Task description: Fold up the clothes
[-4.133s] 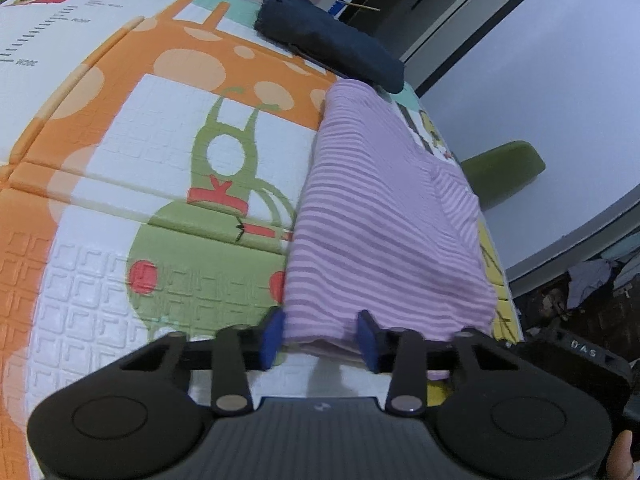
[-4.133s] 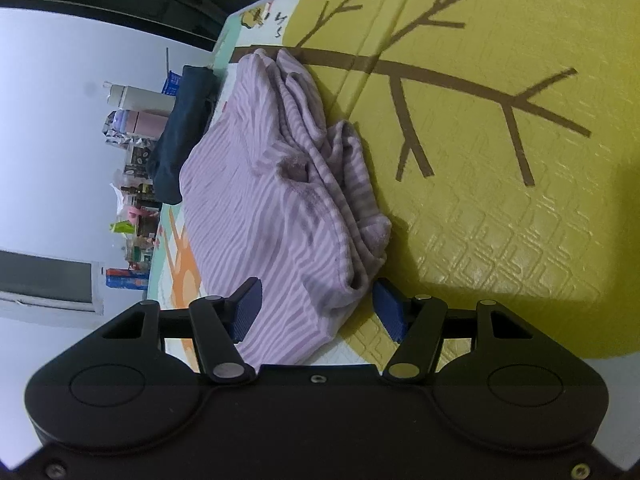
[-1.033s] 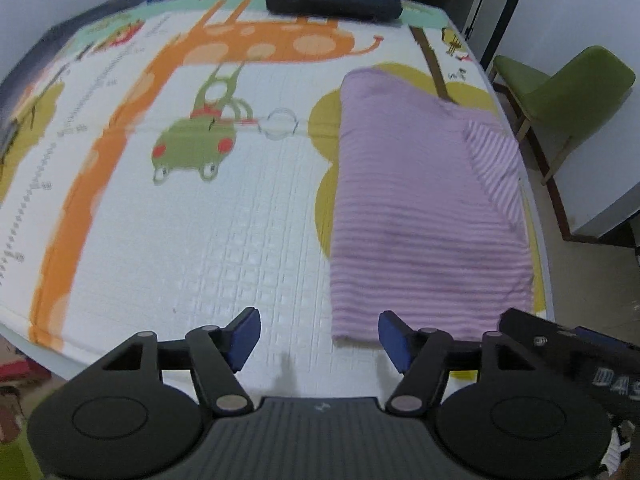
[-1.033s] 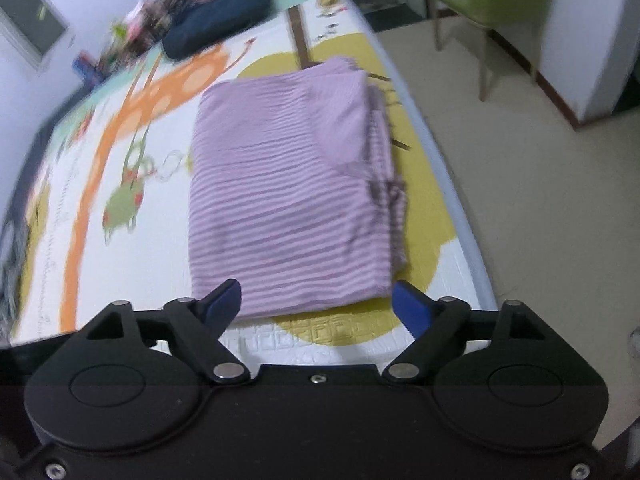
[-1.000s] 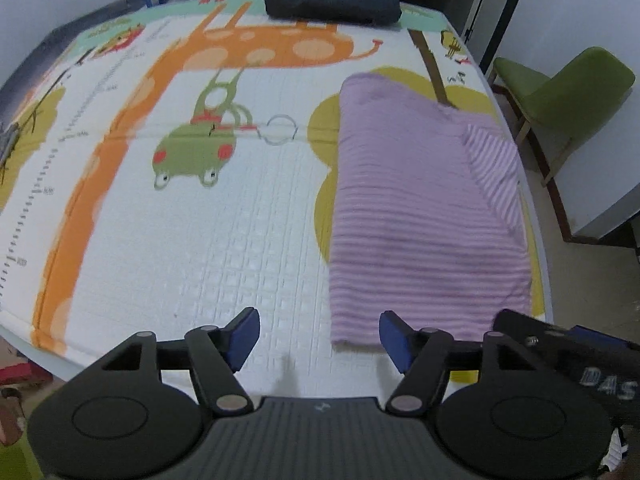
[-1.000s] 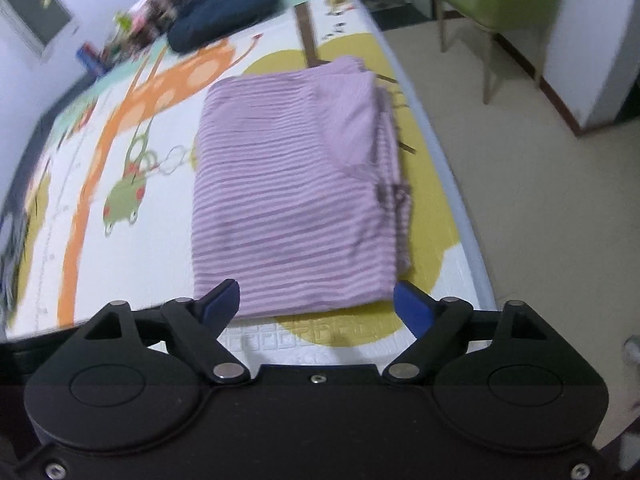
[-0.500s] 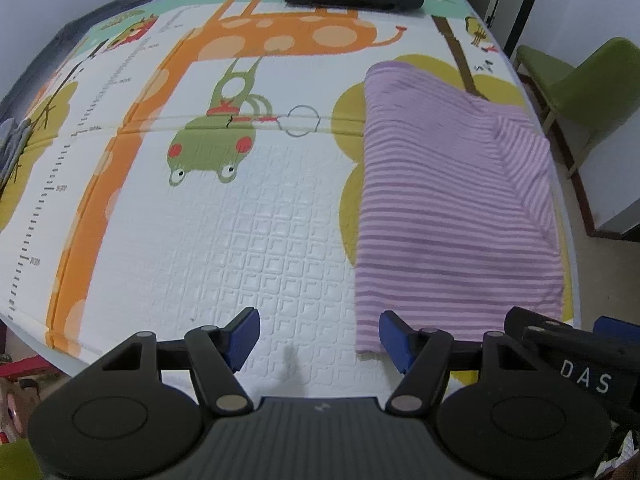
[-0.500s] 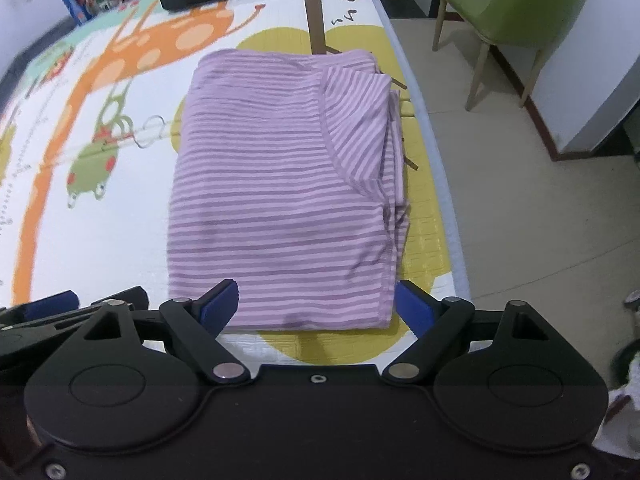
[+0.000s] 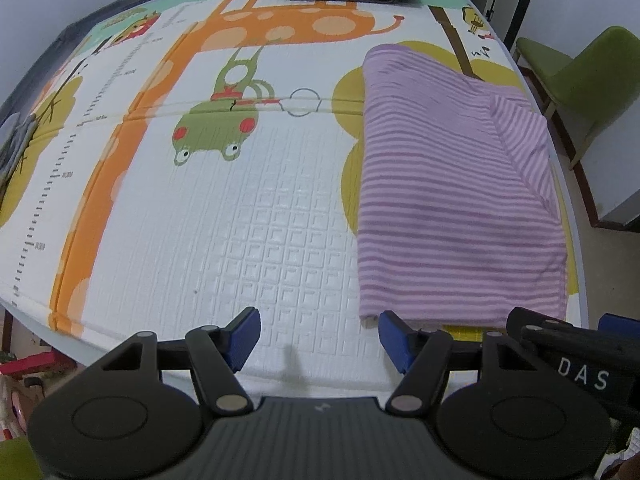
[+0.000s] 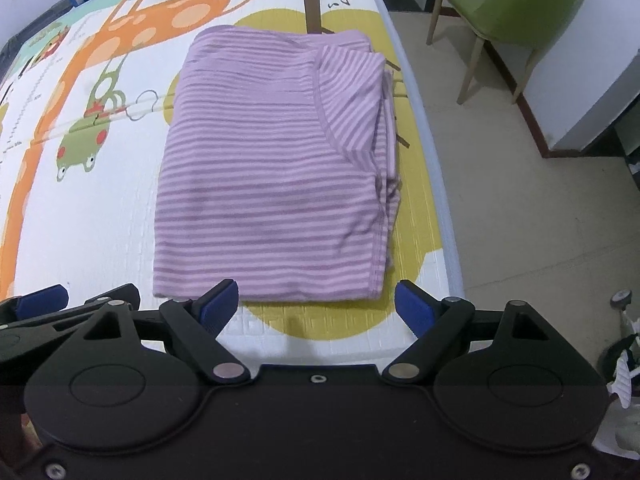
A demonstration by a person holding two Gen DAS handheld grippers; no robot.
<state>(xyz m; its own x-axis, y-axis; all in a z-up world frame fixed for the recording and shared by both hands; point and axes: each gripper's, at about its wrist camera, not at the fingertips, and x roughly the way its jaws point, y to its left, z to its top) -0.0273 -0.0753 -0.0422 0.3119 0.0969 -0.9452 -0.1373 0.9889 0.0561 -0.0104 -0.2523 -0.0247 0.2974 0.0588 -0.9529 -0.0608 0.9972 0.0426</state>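
Left wrist view: left gripper (image 9: 316,336), jaws apart and empty, above the play mat (image 9: 260,240); folded purple striped shirt (image 9: 452,196) lies at the mat's right edge.

Right wrist view: right gripper (image 10: 316,308), jaws wide apart and empty, just short of the shirt's near hem; green chair (image 10: 516,8) beyond.

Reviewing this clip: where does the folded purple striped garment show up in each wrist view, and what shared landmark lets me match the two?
Left wrist: folded purple striped garment right of centre, its near edge just above the open left gripper.
Right wrist: garment at centre, above the open right gripper.
Shared landmark: the green frog printed on the play mat, left of the garment in both.
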